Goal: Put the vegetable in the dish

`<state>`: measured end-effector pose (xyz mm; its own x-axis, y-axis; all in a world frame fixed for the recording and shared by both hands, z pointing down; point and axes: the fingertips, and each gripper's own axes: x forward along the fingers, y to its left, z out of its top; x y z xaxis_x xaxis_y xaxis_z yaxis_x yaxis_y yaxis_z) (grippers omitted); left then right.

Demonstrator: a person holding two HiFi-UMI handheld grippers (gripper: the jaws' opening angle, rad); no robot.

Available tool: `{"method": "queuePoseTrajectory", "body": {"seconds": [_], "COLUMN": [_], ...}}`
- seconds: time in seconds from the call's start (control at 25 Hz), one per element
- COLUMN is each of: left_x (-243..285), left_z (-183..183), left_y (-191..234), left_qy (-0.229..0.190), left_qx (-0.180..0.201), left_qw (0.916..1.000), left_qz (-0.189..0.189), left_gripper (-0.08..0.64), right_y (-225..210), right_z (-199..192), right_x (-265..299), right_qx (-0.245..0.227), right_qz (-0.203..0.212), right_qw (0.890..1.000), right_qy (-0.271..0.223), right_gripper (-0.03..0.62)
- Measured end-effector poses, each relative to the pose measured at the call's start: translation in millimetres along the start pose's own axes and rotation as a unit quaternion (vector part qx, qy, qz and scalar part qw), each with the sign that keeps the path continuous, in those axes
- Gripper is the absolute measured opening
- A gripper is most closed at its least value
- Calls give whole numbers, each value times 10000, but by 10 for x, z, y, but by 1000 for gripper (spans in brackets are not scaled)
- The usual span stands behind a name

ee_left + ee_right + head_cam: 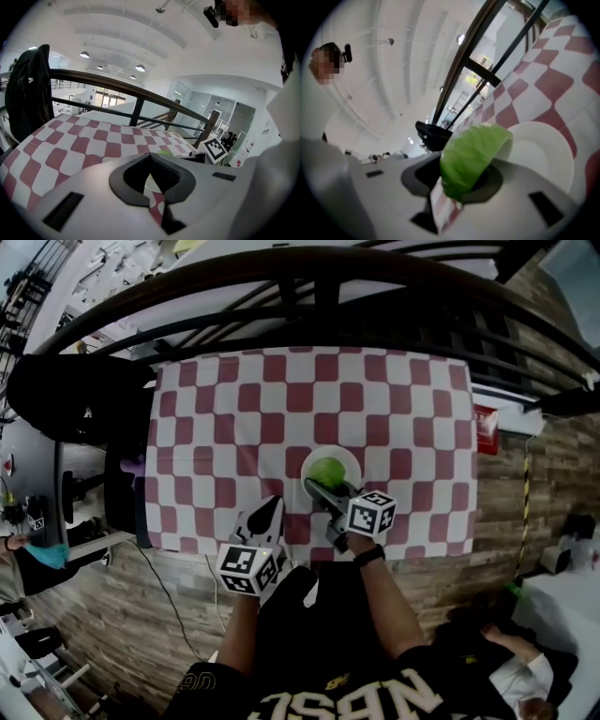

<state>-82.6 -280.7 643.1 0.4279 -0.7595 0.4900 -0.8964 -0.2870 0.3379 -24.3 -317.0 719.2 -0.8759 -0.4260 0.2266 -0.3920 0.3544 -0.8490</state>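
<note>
Two claws are working over a red-and-white checkered surface (234, 418). The right claw (319, 489) is clamping a green leafy vegetable (471, 152) between its jaws and holding it over the white dish (349, 456), which is sitting on the surface near the person's edge. Whether the vegetable is touching the dish cannot be told. The left claw (151, 156) is hovering just left of the dish, its jaws pressing together at the tips with nothing between them. A dark railing (319, 268) is curving along the far side of the surface.
</note>
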Motion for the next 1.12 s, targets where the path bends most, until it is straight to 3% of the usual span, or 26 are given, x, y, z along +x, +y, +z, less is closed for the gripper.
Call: {"method": "queuePoseTrajectory", "body": {"seconds": [0.28,0.4,0.48,0.64,0.76,0.96,1.12], "left_x": [151,185,191,170,144,110,87], "left_z": [-37,-59,-81,-121,-136,-159,-161], "left_y": [-24,-46,-66,-90,-85,-91,-88], "left_qy": [131,160,185,215,218,245,252], "left_qx": [45,37,36,26,9,12,4], "left_qw": [9999,9998,9998,9997,9996,9995,9993], "left_qz": [-40,-77,-102,-151,-163,-213,-263], "left_gripper": [18,18,18,18,18,18,18], "right_y": [-79,-111,-171,-400,-434,-544,-623], "right_z": [-11,-49,-99,-226,-268,-241,-234], "right_x": [103,85,61,-66,-126,-250,-347], "right_qx": [456,470,397,137,73,-293,-235], "right_qz": [54,-46,-263,-1032,-1365,-2145,-2375], "right_qw": [9989,9988,9982,9903,9839,9692,9650], "right_qy": [-55,135,354,918,1150,1176,1092], "right_gripper": [133,143,165,275,309,365,386]}}
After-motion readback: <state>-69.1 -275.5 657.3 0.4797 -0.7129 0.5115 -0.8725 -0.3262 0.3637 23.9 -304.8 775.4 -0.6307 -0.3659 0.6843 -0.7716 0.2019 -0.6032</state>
